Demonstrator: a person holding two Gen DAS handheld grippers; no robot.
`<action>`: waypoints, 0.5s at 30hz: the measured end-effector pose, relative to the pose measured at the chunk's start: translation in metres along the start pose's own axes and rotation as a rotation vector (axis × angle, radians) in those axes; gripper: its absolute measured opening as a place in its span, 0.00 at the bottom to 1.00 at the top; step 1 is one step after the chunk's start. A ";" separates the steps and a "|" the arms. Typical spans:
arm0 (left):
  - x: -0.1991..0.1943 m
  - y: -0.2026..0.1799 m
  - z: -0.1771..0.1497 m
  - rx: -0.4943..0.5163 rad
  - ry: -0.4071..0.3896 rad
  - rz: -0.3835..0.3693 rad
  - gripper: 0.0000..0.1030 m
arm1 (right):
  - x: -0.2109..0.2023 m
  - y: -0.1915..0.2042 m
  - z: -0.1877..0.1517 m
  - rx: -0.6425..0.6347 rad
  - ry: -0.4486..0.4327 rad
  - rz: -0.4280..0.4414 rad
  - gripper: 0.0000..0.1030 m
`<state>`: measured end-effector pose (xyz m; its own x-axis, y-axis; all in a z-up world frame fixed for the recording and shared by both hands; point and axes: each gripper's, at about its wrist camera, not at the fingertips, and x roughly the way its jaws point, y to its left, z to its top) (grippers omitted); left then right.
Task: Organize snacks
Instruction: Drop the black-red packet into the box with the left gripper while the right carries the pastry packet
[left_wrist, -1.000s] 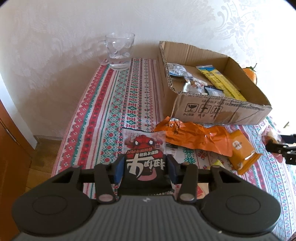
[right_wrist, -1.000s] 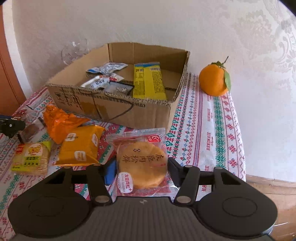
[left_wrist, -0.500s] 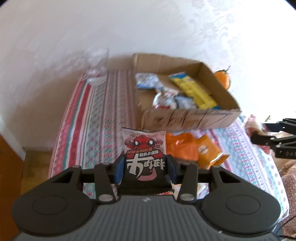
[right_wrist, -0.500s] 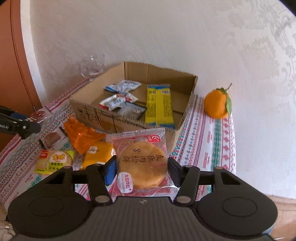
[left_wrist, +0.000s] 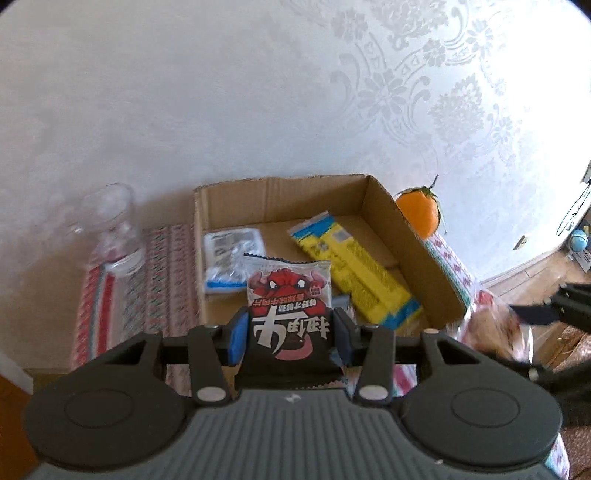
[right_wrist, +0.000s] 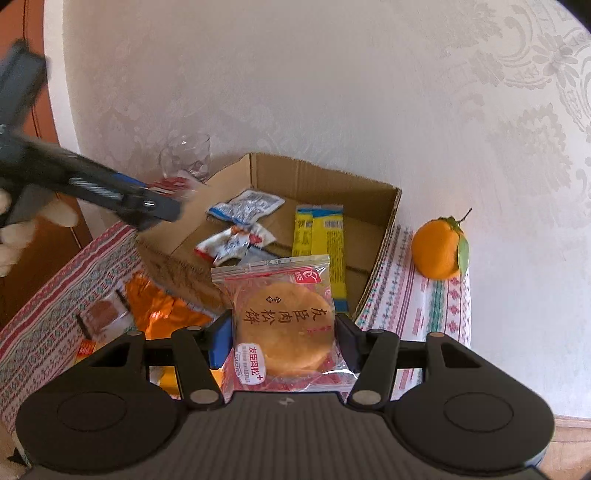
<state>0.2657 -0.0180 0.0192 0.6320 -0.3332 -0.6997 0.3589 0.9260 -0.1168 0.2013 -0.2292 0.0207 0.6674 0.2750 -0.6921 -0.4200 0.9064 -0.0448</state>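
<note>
Fingers (left_wrist: 236, 334) of the left gripper (left_wrist: 289, 332) pinch the red chip packet (left_wrist: 289, 295) by its lower half, poised over the cardboard box (left_wrist: 384, 206). The right gripper (right_wrist: 282, 336) clamps the meat-floss cake (right_wrist: 282, 321) across its sides near the box's front wall. Both packs look light, crinkly and slippery; the cake looks crushable.
</note>
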 end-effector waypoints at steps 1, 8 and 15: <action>0.011 -0.002 0.007 0.005 0.007 0.004 0.44 | 0.002 -0.001 0.003 0.000 -0.001 -0.003 0.60; 0.072 0.003 0.054 -0.088 0.040 -0.037 0.45 | 0.015 -0.009 0.013 0.026 -0.006 -0.024 0.60; 0.110 0.004 0.065 -0.147 0.052 0.021 0.62 | 0.018 -0.012 0.013 0.045 -0.001 -0.046 0.60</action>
<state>0.3814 -0.0621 -0.0122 0.6010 -0.3072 -0.7379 0.2393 0.9500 -0.2005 0.2263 -0.2312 0.0179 0.6860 0.2333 -0.6892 -0.3612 0.9315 -0.0442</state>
